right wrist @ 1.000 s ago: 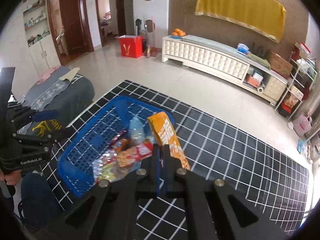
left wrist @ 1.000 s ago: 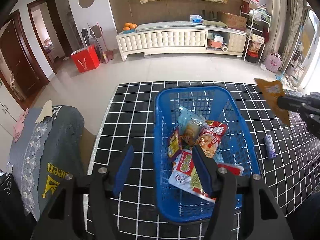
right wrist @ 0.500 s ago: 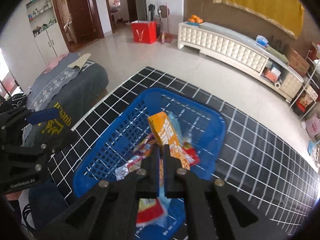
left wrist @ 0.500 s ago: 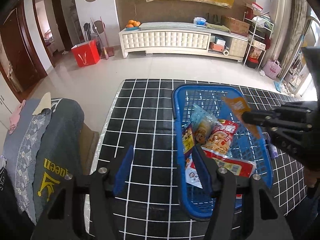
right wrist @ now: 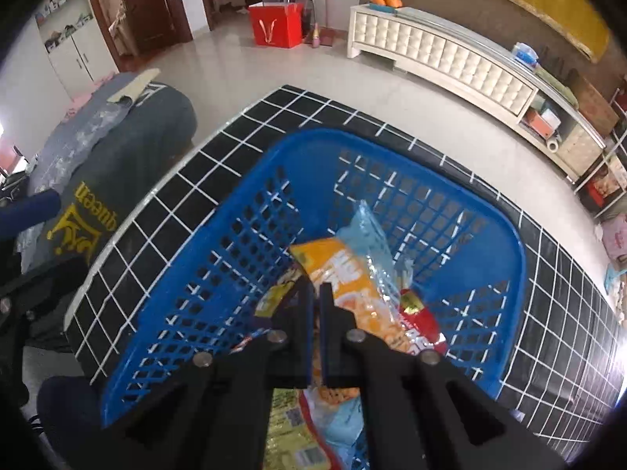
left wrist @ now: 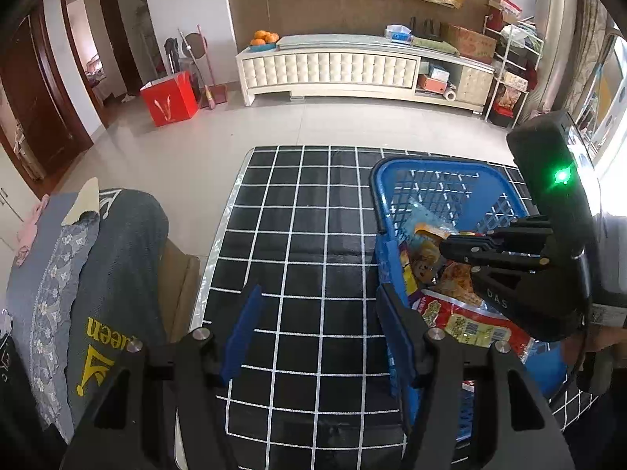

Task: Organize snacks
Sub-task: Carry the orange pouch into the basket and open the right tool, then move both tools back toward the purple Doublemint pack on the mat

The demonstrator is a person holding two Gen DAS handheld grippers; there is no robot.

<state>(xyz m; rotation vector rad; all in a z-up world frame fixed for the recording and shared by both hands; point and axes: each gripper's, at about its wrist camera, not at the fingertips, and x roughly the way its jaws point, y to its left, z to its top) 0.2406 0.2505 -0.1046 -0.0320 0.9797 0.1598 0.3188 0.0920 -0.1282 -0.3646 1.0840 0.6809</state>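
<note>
The right gripper [right wrist: 315, 293] is clamped on an orange snack packet [right wrist: 345, 282], held low inside the blue basket [right wrist: 250, 235] above the packets already lying there, evidently for release. The basket stands toward the table's right edge, on the black grid cloth [left wrist: 305, 235]. The left gripper [left wrist: 313, 329] is held wide apart and empty beside the basket's left wall, clear of the drop.

I have swung my right tool [right wrist: 316, 293] from beside the blue basket [right wrist: 243, 243] to low inside it, the orange snack packet [right wrist: 345, 278] now down among the other snacks. My left tool [left wrist: 313, 313] has drifted left, off the basket.
</note>
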